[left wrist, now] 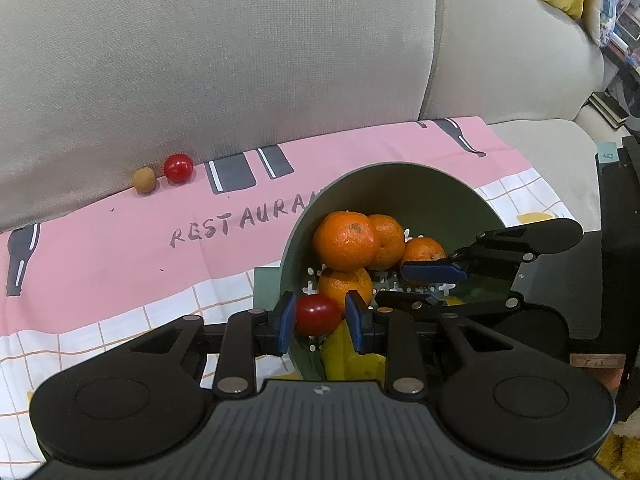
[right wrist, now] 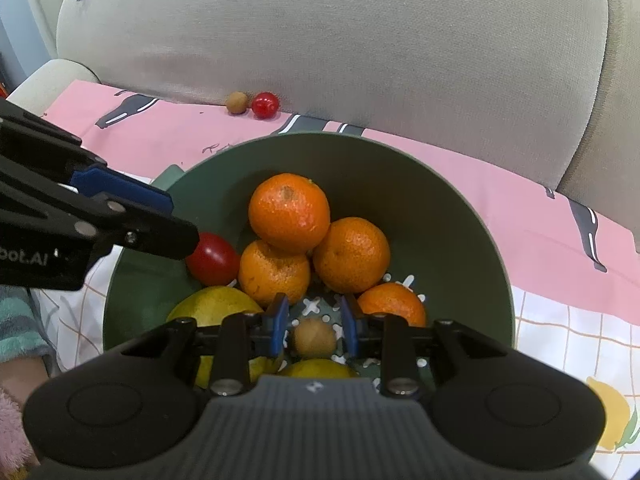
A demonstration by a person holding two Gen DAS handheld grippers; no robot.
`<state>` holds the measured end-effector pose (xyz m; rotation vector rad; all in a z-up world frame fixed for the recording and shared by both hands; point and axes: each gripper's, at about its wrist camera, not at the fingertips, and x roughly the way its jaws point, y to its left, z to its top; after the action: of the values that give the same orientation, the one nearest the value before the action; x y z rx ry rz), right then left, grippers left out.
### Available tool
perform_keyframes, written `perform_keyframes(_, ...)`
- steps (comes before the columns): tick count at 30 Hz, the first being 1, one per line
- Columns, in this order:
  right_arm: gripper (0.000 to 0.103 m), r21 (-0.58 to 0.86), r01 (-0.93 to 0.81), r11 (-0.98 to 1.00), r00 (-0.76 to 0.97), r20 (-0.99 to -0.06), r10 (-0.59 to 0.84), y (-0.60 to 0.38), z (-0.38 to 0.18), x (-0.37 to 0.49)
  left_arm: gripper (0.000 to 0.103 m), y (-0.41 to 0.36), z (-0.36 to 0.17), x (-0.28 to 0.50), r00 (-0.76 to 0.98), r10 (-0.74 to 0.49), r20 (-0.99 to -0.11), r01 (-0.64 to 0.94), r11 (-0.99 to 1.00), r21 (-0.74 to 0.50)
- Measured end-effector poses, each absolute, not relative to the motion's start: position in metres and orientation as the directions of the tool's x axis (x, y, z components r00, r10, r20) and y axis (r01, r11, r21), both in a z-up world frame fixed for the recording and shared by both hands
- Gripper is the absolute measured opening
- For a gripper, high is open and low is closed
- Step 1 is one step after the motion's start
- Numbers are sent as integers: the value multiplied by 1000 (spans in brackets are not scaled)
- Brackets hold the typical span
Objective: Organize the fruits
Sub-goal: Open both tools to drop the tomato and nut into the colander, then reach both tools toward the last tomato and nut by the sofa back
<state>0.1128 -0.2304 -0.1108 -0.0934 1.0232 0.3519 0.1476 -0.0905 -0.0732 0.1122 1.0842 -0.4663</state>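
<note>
"RESTAURA…" hand-lettered in grey on pink cloth [left wrist: 120, 240], rest cut off by bowl [left wrist: 460, 200], "…bot.AI" in white on left gripper [right wrist: 192, 248] body, small sticker marks too blurred

Four round orange mandarins [right wrist: 289, 206] in one dark green plastic bowl [right wrist: 460, 216]. Two small red glossy tomatoes [right wrist: 212, 258]: one over the bowl, one on the cloth [right wrist: 265, 104]. Two small brown round fruits [right wrist: 314, 337], one in the bowl, one outside [right wrist: 236, 103]. At least two yellow-green fruits [right wrist: 216, 306], partly hidden. One pink printed cloth [right wrist: 440, 160].
</note>
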Motion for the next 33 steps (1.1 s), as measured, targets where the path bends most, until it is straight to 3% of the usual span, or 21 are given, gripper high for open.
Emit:
perform_keyframes(7,35,69,-324,943,492,-840,230,-228,-100,109,33,-86,-66,144,393,-321,-862,416,898,-145)
perform_keyframes(14,60,71,-300,951,520,-824,225,-226,-87,100,38,-80,-54,140,426,-332,-841,412,899,-146)
perform_keyframes(27,93,124,-193,973,582,-784,215,-210,-61,88,47,-45,-33,137,507,-332,-796,332,927,-175)
perform_keyframes(33,99,128,-189,973,606,-765,219,-196,-49,83,71,-27,-25,136,571,-303,-763,280,946,-165)
